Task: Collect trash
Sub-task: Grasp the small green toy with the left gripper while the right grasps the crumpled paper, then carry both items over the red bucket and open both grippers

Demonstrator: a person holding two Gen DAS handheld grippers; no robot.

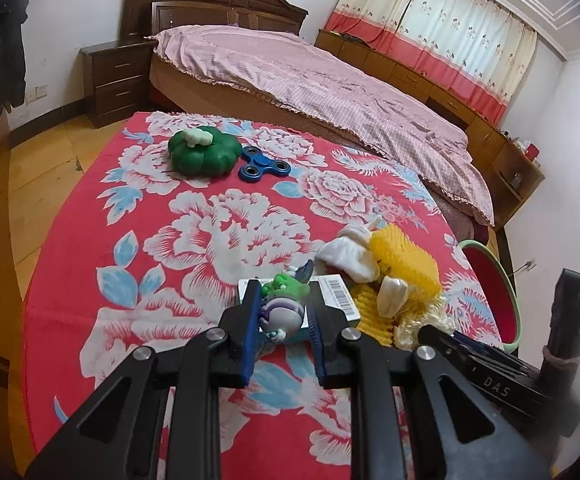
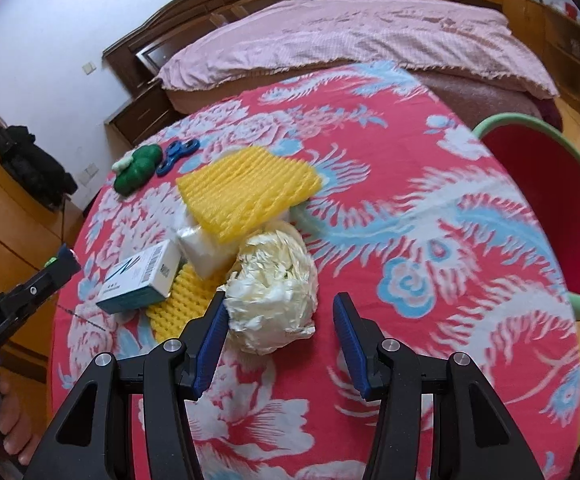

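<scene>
In the left wrist view, the left tool [image 1: 283,308] pinches a small green-and-purple toy figure [image 1: 284,304] low in the centre, above the white barcoded box [image 1: 335,294] on the red floral desk [image 1: 170,240]. In the right wrist view, the right tool [image 2: 278,338] stands spread, its left pad just beside a crumpled cream plastic bag [image 2: 272,290] (whether it touches is unclear), with yellow foam netting [image 2: 246,196] above it. The red basin [image 2: 545,208] with a green rim sits at the right edge.
</scene>
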